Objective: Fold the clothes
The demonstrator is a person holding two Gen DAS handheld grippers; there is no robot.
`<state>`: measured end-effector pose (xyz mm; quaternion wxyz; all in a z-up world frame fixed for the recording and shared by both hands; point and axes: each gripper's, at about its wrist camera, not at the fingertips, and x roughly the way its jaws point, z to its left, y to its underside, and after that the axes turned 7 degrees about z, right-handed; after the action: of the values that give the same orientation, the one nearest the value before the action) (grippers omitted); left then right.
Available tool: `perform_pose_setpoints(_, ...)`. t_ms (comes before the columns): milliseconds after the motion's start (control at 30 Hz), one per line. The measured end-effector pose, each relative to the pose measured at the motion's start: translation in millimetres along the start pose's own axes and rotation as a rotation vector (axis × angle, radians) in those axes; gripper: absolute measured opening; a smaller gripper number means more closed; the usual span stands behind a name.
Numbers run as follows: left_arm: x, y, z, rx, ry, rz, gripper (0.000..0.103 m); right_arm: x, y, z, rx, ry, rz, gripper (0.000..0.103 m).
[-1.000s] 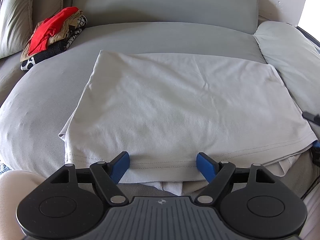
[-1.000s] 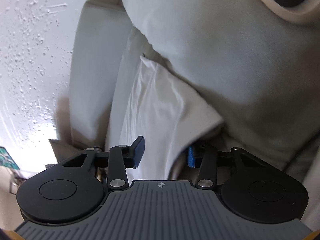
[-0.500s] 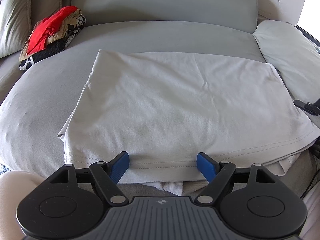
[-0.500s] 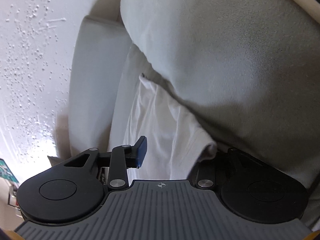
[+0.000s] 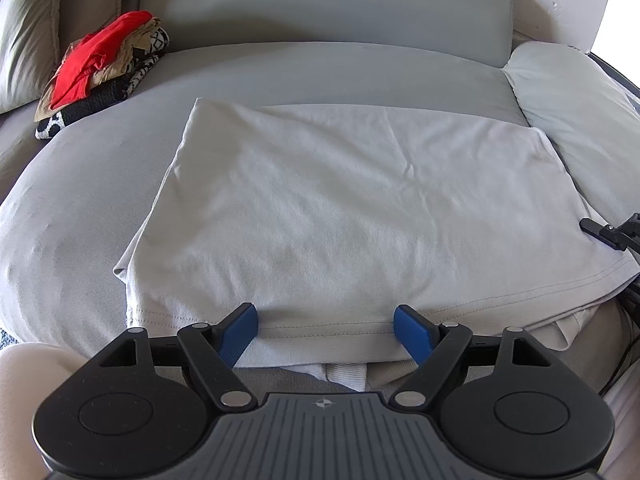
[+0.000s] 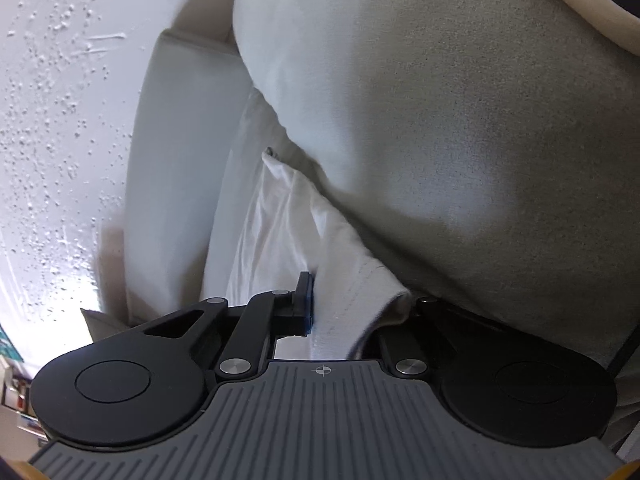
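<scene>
A pale grey T-shirt (image 5: pixel 352 208) lies folded flat on the grey sofa seat (image 5: pixel 72 216). My left gripper (image 5: pixel 326 316) stands open at the shirt's near hem, one blue pad at each side, with the hem lying between them untouched. At the shirt's right edge, a black part of my right gripper (image 5: pixel 610 233) shows. In the right wrist view, my right gripper (image 6: pixel 322 304) is closing on the shirt's hemmed corner (image 6: pixel 360 288). Its left pad (image 6: pixel 306 300) presses into the fabric. The other finger is hidden under the cloth.
A pile of clothes (image 5: pixel 100 80), red over black-and-white, sits at the back left of the sofa. The back cushion (image 5: pixel 320 8) runs behind the shirt and a pale pillow (image 5: pixel 568 100) lies at the right. A person's knee (image 5: pixel 36 368) is at the lower left.
My right gripper's jaws have closed from wide apart onto the shirt's corner, and its black tip has come in at the shirt's right edge. The left gripper has not moved.
</scene>
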<state>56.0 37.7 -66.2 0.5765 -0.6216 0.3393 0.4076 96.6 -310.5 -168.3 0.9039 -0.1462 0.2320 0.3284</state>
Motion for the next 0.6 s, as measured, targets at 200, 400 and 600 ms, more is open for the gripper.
perform_pose_setpoints(200, -1, -1, 0, 0.023, 0.007, 0.011, 0.079, 0, 4, 16, -0.128, 0.1, -0.015, 0.005)
perform_pose_setpoints(400, -23, -10, 14, -0.024, -0.008, 0.013, 0.072, 6, 14, 62, -0.32, 0.311, -0.05, 0.004)
perform_pose_setpoints(600, -72, -11, 74, -0.188, -0.095, -0.115, 0.076, 25, 56, 134, -0.651, 0.541, -0.11, 0.004)
